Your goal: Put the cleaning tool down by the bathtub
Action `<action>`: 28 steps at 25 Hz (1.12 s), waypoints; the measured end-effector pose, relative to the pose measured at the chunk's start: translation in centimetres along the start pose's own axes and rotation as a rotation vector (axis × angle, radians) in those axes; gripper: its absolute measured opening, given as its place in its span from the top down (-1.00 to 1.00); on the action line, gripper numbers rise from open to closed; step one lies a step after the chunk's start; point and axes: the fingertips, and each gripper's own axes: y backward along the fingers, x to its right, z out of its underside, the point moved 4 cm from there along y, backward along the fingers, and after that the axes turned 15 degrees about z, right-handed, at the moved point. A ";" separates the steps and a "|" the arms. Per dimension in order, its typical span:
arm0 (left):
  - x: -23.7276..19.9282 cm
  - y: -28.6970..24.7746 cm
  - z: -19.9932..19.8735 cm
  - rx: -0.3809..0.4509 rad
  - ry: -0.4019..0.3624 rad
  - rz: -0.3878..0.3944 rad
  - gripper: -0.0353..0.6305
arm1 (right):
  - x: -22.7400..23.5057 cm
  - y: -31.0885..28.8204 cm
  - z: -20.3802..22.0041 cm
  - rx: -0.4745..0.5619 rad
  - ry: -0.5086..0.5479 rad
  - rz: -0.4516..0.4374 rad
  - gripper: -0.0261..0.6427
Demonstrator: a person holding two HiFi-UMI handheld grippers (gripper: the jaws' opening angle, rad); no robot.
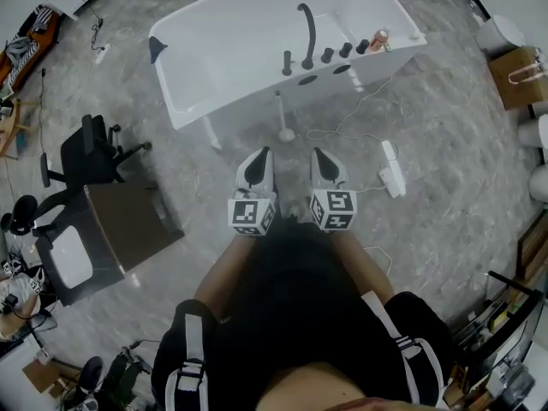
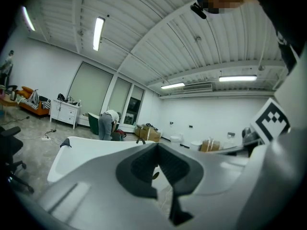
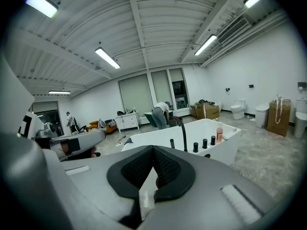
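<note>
The cleaning tool, a thin white stick on a round white foot, stands upright on the floor against the outer side of the white bathtub. Both grippers hang side by side above the floor just in front of it, pointing toward the tub. My left gripper is shut with nothing in it; in its own view the dark pads meet at the tips over the bathtub. My right gripper is also shut and empty, facing the bathtub with its black faucet.
A black office chair and a brown-topped stand are on the left. A white power strip and cables lie on the floor to the right. A cardboard box stands far right. A person bends over far behind the tub.
</note>
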 end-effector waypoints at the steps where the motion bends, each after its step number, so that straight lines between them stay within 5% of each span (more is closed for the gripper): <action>1: 0.4 0.2 -0.1 0.002 -0.002 0.000 0.87 | 0.1 0.7 -0.3 0.010 -0.001 -0.004 0.93; 28: 3.3 1.3 -0.2 0.011 -0.033 -0.008 0.87 | 0.2 4.7 -1.8 0.124 0.053 -0.073 0.93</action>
